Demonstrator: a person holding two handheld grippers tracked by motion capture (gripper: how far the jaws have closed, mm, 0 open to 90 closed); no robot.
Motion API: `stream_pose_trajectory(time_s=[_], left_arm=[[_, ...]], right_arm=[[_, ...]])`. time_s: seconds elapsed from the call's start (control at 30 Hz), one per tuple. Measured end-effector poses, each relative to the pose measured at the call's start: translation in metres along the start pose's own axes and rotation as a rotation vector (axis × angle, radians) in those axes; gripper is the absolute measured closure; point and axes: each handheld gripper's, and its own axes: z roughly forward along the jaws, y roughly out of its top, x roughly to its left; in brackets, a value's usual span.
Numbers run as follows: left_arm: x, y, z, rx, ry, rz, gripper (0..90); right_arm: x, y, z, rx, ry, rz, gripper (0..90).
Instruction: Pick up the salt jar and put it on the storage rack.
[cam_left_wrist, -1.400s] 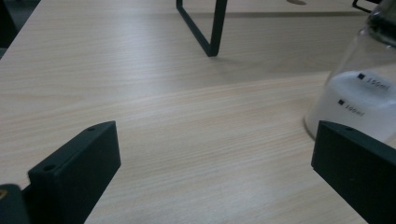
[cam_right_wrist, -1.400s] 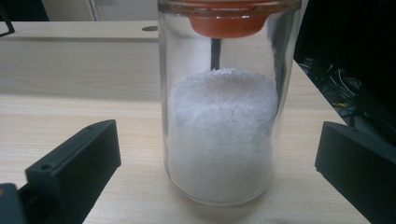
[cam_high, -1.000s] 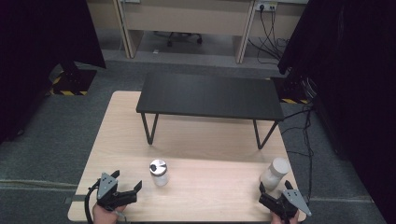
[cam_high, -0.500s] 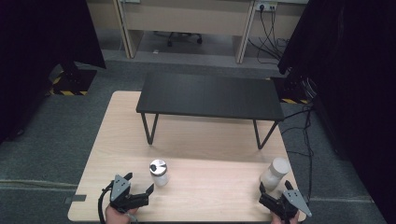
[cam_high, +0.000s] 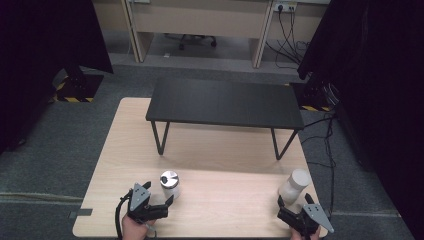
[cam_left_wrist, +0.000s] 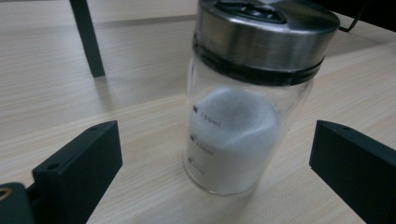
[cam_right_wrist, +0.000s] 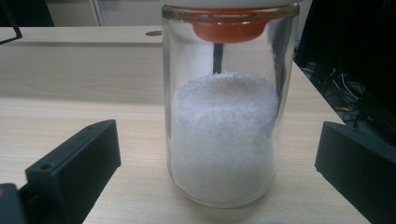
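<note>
Jaws of both grippers stand wide apart, each pair framing a jar without touching it. Left gripper (cam_high: 159, 201) sits near the front edge of the light wooden bench (cam_high: 230, 150), its open jaws pointing at the steel-lidded jar (cam_high: 169, 184) just ahead; in the left gripper view this jar (cam_left_wrist: 247, 98) stands upright between the two black jaws, clear of both — glass body, brushed metal lid with a black band, printed volume marks, white powder filling roughly its lower half. Right gripper (cam_high: 295, 212) rests at the front right corner of the bench, with the white-lidded jar (cam_high: 293, 185) just beyond it; in the right gripper view that jar (cam_right_wrist: 226, 107) is upright and centred in the gap, an orange plug visible beneath its lid and white granules reaching well over half its height. The two jars stand well apart, one toward each front corner. Behind them — farther from the person — a low black stand (cam_high: 225, 102) on thin metal legs spans the middle of the bench. Grey carpet (cam_high: 65, 145) surrounds the bench, and cables (cam_high: 327, 140) trail at the right.
</note>
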Motion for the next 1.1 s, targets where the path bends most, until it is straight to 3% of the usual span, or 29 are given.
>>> stream_pose_trajectory(time_s=[0.37,0.47,0.83,1.1], left_arm=[[-0.002,0.005,0.014,-0.006,-0.018,-0.006,1.7],[0.001,0.003,0.017,-0.016,-0.036,0.012,1.2],[-0.002,0.013,0.027,-0.006,-0.003,0.000,4.2],[-0.002,0.018,0.029,-0.007,-0.001,0.005,7.0]], right_arm=[[0.000,0.000,0.000,0.000,0.003,-0.008,0.2],[0.001,0.000,0.000,0.000,0.001,-0.015,0.2],[0.001,0.002,0.001,0.012,0.007,-0.037,0.2],[0.002,0.002,0.001,0.018,0.009,-0.050,0.3]])
